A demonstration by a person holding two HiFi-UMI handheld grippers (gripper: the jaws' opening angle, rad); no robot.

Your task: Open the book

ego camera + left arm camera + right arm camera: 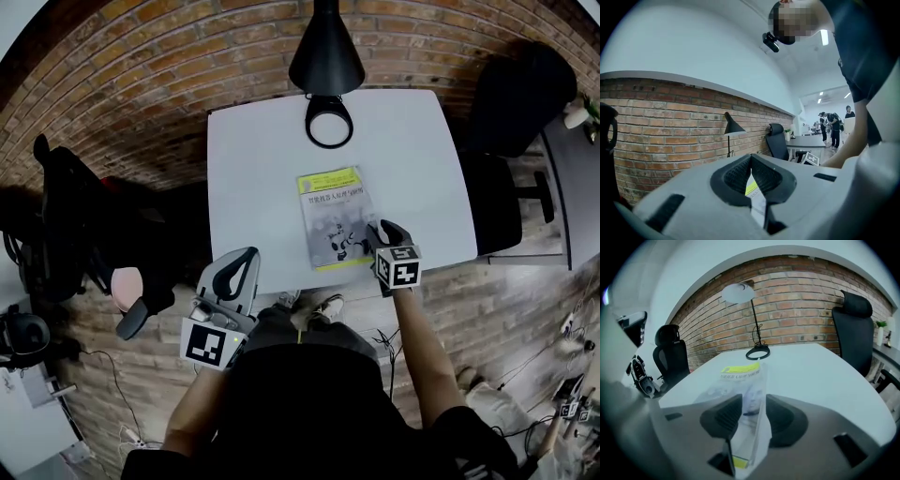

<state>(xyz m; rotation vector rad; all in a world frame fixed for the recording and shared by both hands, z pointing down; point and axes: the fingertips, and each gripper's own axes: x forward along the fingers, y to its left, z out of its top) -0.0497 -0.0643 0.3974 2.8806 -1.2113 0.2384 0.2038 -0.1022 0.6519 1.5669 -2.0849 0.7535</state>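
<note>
The book (336,217) lay closed and face up on the white desk (253,169). Its yellow band pointed toward the lamp (328,94) and its near end was close to the front edge.

Risks, as judged:
- The jaws could take in the whole thickness rather than the cover alone. The whole book would then lift or pivot instead of opening.
- Nothing pinned the book down. A sideways pull at the corner could slide or turn it on the smooth desk, possibly toward the front edge.
- A shallow bite on the glossy cover could slip off, and the cover would drop shut.

The right gripper (380,230) sat at the book's near right corner. In the right gripper view its jaws stood well apart, with the book's right edge running up between them. No pad was visibly pressing; contact on the right-hand pad could not be settled.

The left gripper (246,258) hung off the desk's front left corner, well apart from the book. Its jaws were together on nothing.
</note>
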